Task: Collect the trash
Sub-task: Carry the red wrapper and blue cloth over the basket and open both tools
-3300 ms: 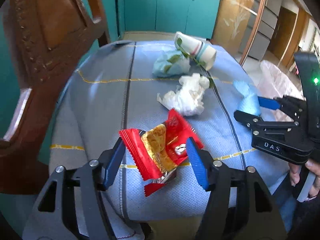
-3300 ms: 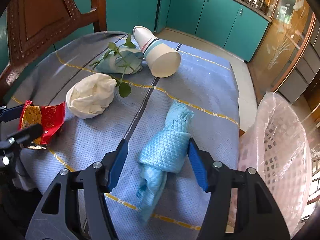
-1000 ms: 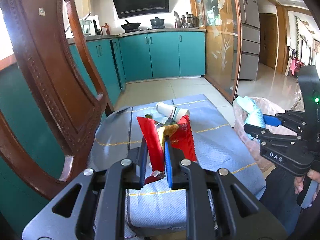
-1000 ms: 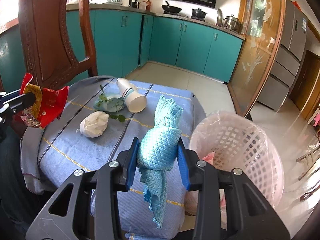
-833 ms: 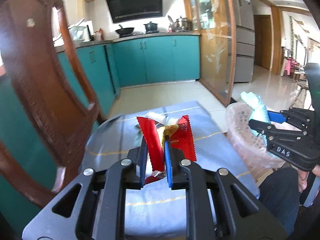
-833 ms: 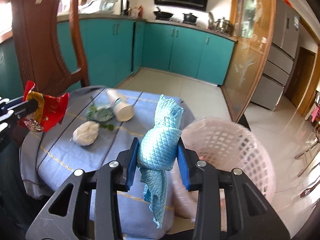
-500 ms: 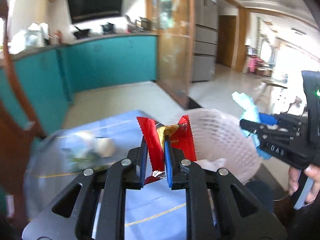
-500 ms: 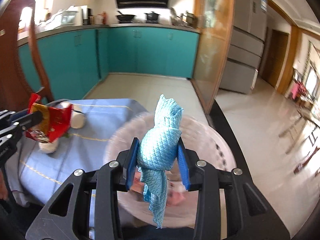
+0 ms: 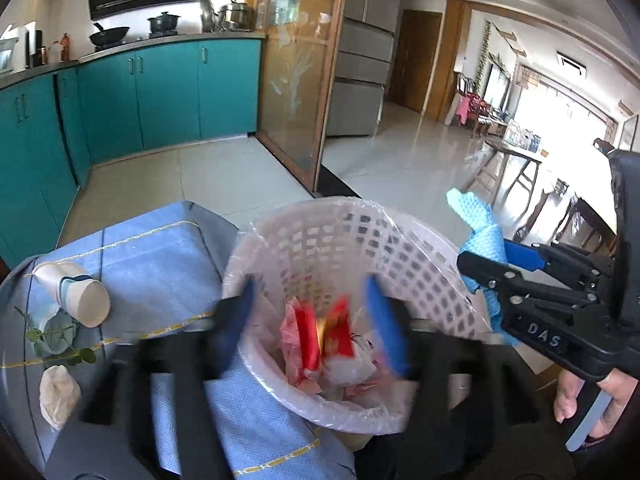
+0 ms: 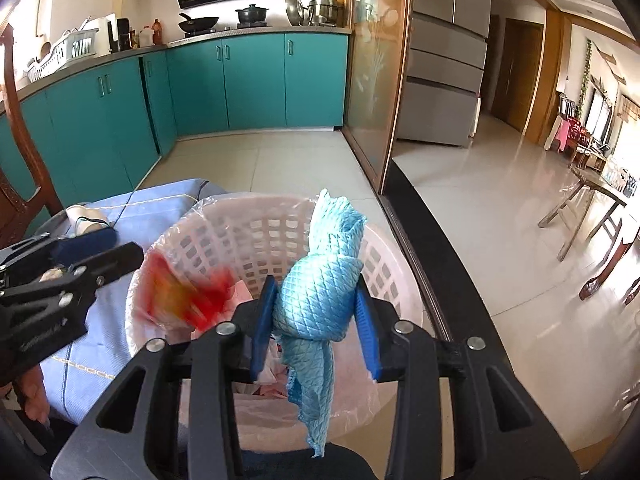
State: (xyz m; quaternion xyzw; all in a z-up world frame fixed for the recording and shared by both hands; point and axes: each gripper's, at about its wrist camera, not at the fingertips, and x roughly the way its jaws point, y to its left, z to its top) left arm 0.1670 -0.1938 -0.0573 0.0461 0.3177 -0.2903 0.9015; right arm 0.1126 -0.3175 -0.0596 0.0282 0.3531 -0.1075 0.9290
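A pink lattice basket [image 9: 404,264] lined with clear plastic stands beside the table. Over it, my left gripper [image 9: 312,316] shows blurred, its jaws opening wide. The red and yellow snack wrapper [image 9: 326,336] is free of the pads and falls inside the basket, a red smear [image 10: 188,292] in the right wrist view. My right gripper [image 10: 316,320] hangs above the basket rim [image 10: 224,208] with the knotted blue cloth [image 10: 320,292] between its pads. Its jaws are opening, though both pads still touch the cloth. The left wrist view has that cloth [image 9: 480,240] at the right.
On the blue-clothed table [image 9: 160,248] lie a tipped paper cup [image 9: 76,292], a leafy sprig [image 9: 56,344] and a crumpled tissue [image 9: 58,396]. Other trash lies in the basket bottom. Teal cabinets [image 10: 240,84] and open tiled floor lie behind; a hand [image 9: 580,396] holds the right gripper.
Both grippers swung from over the table to above the basket. The left jaws went from shut on the wrapper to wide apart, and the wrapper dropped. The cloth stays in the right gripper.
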